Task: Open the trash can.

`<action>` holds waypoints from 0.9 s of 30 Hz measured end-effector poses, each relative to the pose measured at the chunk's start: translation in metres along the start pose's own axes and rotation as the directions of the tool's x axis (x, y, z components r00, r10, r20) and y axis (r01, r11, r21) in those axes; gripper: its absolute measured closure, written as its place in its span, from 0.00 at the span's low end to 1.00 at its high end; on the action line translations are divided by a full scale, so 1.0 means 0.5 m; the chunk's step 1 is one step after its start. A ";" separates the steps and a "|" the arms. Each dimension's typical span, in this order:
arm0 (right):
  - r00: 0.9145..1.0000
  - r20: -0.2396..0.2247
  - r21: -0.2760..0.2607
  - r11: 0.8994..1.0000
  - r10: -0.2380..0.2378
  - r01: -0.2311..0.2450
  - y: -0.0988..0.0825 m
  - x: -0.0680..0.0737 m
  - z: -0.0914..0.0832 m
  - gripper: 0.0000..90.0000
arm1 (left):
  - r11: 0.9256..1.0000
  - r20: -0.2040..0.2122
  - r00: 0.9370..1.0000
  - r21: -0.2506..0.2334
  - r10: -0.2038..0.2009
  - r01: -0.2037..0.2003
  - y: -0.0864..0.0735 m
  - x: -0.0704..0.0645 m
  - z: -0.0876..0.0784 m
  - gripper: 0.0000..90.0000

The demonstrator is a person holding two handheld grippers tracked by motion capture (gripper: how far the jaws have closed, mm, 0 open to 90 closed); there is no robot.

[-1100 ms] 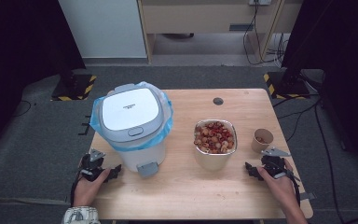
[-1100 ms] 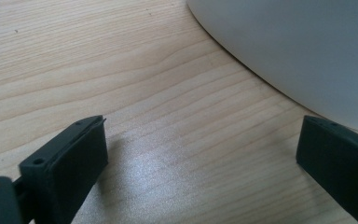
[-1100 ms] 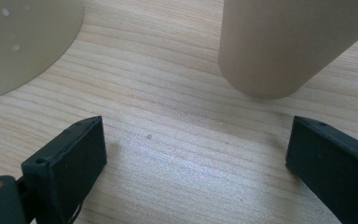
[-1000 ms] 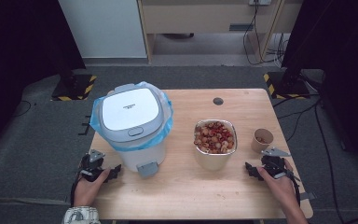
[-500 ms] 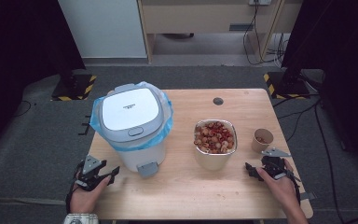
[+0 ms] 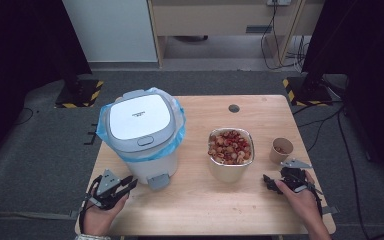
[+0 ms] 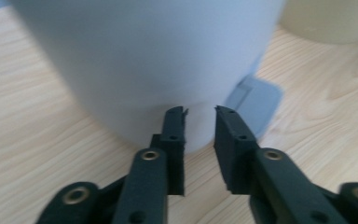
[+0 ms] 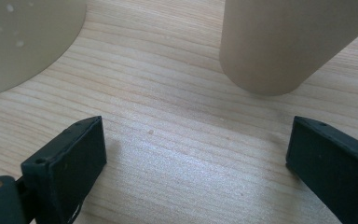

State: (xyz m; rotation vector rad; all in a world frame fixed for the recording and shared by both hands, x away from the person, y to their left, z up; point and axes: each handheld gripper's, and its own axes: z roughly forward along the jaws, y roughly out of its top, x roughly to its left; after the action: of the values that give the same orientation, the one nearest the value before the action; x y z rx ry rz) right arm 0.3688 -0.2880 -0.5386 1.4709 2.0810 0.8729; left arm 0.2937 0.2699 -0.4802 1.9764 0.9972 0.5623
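A white pedal bin [image 6: 140, 125] with a blue liner stands at the table's left, its grey pedal [image 6: 158, 181] facing the near edge. My left gripper [image 6: 127, 184] hovers just left of the pedal and points at the bin's base. In the left gripper view the bin wall [image 7: 158, 56] and pedal [image 7: 256, 100] lie right ahead of the left gripper [image 7: 199, 112]. Its jaws have just been closing to a narrow gap, with nothing between them. My right gripper [image 6: 267, 181] rests near the front right edge. The right gripper [image 8: 196, 126] is open wide over bare wood.
A metal tub [image 6: 230, 172] of red and tan pieces stands mid-table; its side [image 8: 23, 37] is at the left in the right gripper view. A small paper cup [image 6: 281, 150] stands to its right, just beyond the right jaws [image 8: 284, 42]. A round hole [image 6: 234, 108] lies at the back.
My left gripper has lifted off the table and shifted slightly toward the near edge, and its jaws have drawn close together. The right hand has stayed still.
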 end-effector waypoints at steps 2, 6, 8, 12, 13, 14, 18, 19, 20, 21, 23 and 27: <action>1.000 0.001 -0.001 1.000 0.001 -0.001 0.000 0.000 0.000 0.06 | 0.999 0.017 0.999 0.007 0.031 -0.031 0.009 -0.015 0.009 0.86; 1.000 0.000 -0.002 1.000 -0.003 0.003 -0.001 0.000 0.000 0.06 | 0.996 0.043 0.996 0.027 0.081 -0.082 0.021 -0.039 0.032 0.94; 1.000 0.000 -0.002 1.000 -0.003 0.003 -0.001 0.000 0.000 0.06 | 0.993 0.051 0.993 0.035 0.108 -0.110 0.026 -0.047 0.042 0.97; 1.000 -0.001 -0.001 1.000 -0.002 0.002 -0.001 0.000 -0.001 0.06 | 0.989 0.058 0.989 0.048 0.134 -0.136 0.029 -0.053 0.051 1.00; 1.000 -0.001 -0.002 1.000 -0.002 0.002 -0.001 0.000 0.000 0.06 | 0.988 0.060 0.989 0.054 0.139 -0.142 0.030 -0.058 0.059 1.00; 1.000 -0.001 -0.001 1.000 -0.003 0.003 -0.001 0.000 -0.001 0.06 | 0.987 0.062 0.988 0.059 0.143 -0.147 0.030 -0.060 0.062 1.00; 1.000 0.000 -0.002 1.000 -0.002 0.002 -0.001 0.000 -0.001 0.06 | 0.980 0.060 0.983 0.083 0.176 -0.181 0.034 -0.067 0.078 1.00; 1.000 0.000 -0.002 1.000 -0.002 0.002 -0.001 0.000 -0.001 0.06 | 0.978 0.063 0.980 0.085 0.187 -0.192 0.035 -0.070 0.083 1.00; 1.000 0.000 -0.002 1.000 -0.002 0.002 -0.001 0.000 -0.001 0.06 | 0.973 0.061 0.977 0.093 0.205 -0.210 0.038 -0.074 0.093 1.00; 1.000 0.000 -0.002 1.000 -0.002 0.002 -0.001 0.000 -0.001 0.06 | 0.972 0.063 0.976 0.095 0.209 -0.214 0.038 -0.076 0.097 1.00; 1.000 -0.001 -0.002 1.000 -0.002 0.002 -0.001 0.000 -0.001 0.06 | 0.968 0.064 0.972 0.104 0.224 -0.230 0.040 -0.079 0.104 1.00; 1.000 -0.002 -0.002 1.000 -0.003 0.003 -0.001 0.000 -0.001 0.06 | 0.957 0.069 0.963 0.116 0.259 -0.266 0.043 -0.084 0.125 1.00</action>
State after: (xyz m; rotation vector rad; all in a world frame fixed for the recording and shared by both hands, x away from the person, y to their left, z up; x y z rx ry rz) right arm 0.3682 -0.2882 -0.5387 1.4656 2.0824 0.8750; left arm 0.3213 0.1988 -0.4980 2.2425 0.7568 0.6003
